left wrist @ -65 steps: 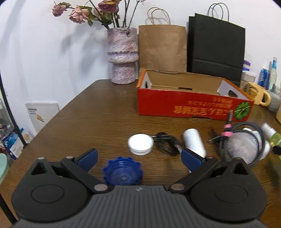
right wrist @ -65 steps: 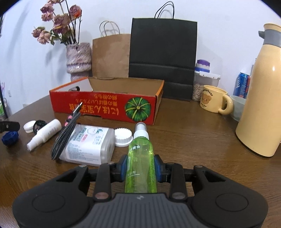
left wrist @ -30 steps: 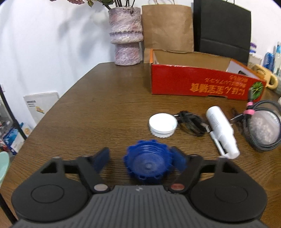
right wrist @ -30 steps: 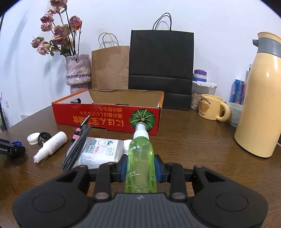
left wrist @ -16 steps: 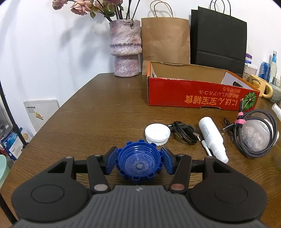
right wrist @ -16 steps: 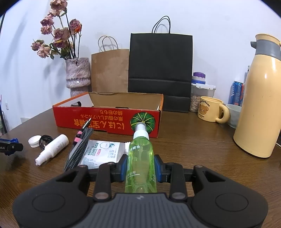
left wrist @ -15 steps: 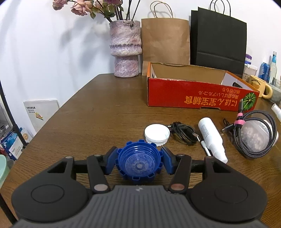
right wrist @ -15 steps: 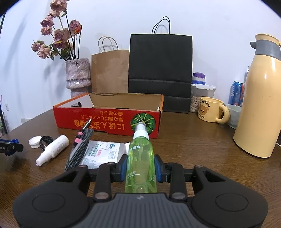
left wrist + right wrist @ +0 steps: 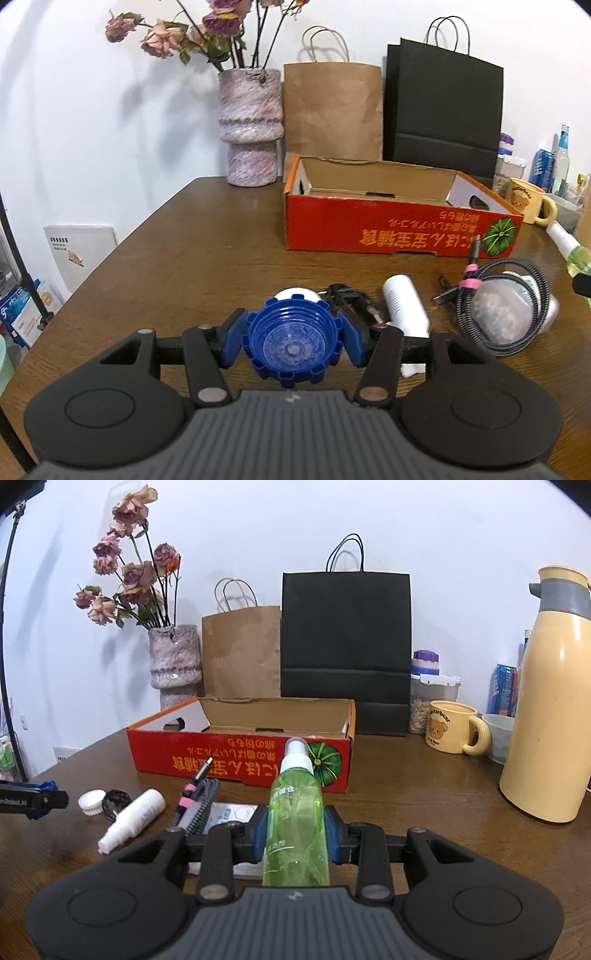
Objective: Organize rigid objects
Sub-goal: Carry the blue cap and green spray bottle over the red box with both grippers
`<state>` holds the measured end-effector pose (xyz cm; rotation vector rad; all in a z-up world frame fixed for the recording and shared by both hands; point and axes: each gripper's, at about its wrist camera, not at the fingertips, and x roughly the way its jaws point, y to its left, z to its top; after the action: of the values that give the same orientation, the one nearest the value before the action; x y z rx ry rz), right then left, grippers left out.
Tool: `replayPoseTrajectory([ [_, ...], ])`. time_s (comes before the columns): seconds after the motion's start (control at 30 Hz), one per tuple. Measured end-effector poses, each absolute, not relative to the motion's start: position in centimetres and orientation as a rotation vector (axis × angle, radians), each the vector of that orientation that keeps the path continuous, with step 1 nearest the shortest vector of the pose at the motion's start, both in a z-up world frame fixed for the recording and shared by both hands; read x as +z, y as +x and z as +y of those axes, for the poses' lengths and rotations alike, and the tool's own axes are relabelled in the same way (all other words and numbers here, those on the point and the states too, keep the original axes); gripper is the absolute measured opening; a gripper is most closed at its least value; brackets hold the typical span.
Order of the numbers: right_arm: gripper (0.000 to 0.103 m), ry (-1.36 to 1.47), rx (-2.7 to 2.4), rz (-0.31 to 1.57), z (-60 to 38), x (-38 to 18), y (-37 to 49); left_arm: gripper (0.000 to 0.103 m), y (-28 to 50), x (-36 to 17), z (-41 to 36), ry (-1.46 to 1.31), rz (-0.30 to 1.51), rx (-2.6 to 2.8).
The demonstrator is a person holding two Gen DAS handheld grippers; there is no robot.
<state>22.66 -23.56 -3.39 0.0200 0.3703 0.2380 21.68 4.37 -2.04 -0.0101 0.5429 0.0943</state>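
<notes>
Both grippers loaded above the desk (image 9: 424,794).
Right gripper (image 9: 296,834) clamps green spray bottle (image 9: 296,812), long axis forward, nozzle toward red box (image 9: 240,764); left gripper (image 9: 291,341) clamps blue cap (image 9: 291,341), hollow facing camera.

My brown wooden table (image 9: 207,258) carries an open red cardboard box (image 9: 399,232) near the back, a speckled vase (image 9: 251,125) beside it — and, nearer me, a white cap (image 9: 91,801), a white spray bottle (image 9: 135,819) and a coiled braided cable (image 9: 502,306).
</notes>
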Motion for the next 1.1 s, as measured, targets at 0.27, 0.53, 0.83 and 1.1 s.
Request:
replayPoseTrajectory([
  [0.27,0.030,0.027,0.271,0.351,-22.7,-2.4,22.9,0.055,22.0,-1.0,3.0,-0.007,0.525,0.077],
  [0.53,0.030,0.013,0.306,0.340,-21.5,-1.3,23.2,0.055,22.5,0.4,1.3,0.007,0.504,0.048],
  [0.83,0.030,-0.004,0.325,0.354,-20.6,-0.7,23.9,0.055,23.6,1.8,-0.7,0.030,0.478,0.018],
  [1.1,0.030,-0.024,0.338,0.345,-19.6,0.3,25.1,0.055,25.1,2.6,-1.7,0.019,0.466,0.011],
])
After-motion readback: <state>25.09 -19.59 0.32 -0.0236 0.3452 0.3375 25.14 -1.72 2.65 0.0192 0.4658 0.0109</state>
